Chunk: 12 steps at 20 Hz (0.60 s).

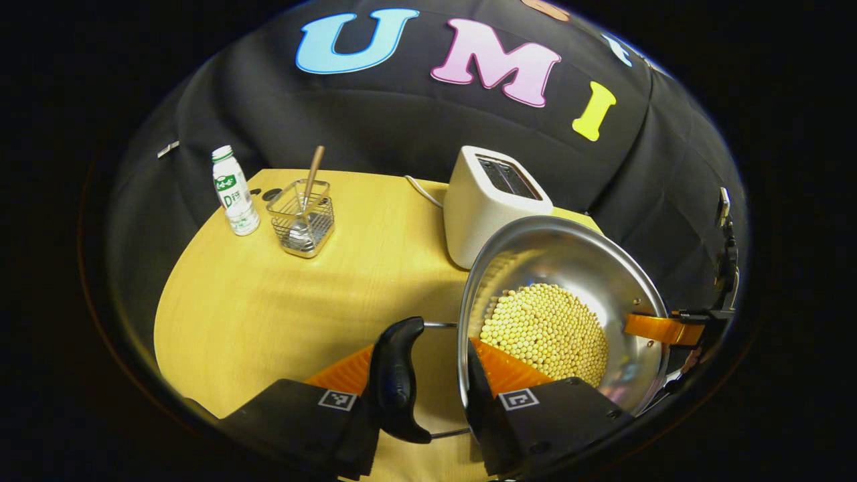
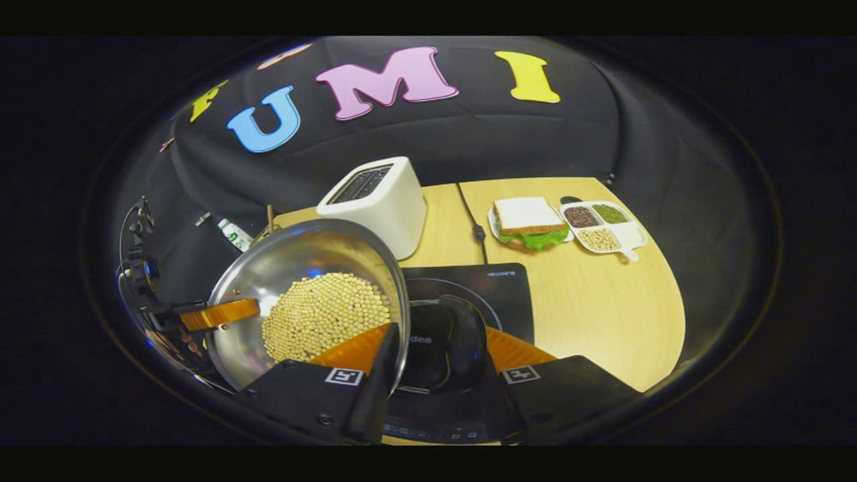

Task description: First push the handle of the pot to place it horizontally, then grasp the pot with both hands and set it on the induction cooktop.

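- The wooden surface (image 1: 268, 294) carries everything; the white toaster (image 1: 492, 201) serves as landmark.
- The black induction cooktop (image 2: 492, 294) lies in front of the toaster.
- The steel pot (image 1: 569, 268), filled with pale beans (image 1: 546, 331), is tilted in front of the toaster, above the cooktop's left part in the right gripper view.
- The left hand-held gripper (image 1: 428, 375) straddles one black pot handle (image 1: 395, 378) and the rim; whether both fingers press is unclear.
- The right hand-held gripper (image 2: 438, 355) straddles the opposite handle (image 2: 455, 341) likewise; grip cannot be told.
- Right of the toaster: a sandwich (image 2: 529, 221) and a divided dish (image 2: 606, 227).
- Left of the toaster: a wire basket (image 1: 302, 217) and a bottle (image 1: 234, 191).
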{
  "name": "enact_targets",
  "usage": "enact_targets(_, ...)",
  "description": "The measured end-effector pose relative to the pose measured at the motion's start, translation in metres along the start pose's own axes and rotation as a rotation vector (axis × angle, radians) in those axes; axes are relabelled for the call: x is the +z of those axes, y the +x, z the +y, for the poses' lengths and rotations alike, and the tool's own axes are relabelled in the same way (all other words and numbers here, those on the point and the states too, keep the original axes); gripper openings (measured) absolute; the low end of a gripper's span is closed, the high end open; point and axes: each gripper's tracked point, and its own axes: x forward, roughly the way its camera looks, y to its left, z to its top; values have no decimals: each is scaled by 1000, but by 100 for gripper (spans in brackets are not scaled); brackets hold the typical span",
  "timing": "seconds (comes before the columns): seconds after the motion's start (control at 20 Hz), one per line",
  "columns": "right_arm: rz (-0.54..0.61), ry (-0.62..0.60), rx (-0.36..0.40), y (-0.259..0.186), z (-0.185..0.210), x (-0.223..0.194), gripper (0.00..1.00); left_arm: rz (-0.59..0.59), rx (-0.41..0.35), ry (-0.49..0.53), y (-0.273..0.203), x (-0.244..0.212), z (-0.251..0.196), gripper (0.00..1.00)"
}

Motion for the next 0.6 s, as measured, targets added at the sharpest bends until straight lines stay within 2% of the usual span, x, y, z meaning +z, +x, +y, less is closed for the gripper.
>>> enact_targets(0.6, 14, 39, -65, 6, -74, -4, 60, 18, -49, 26, 48, -10, -61, 62)
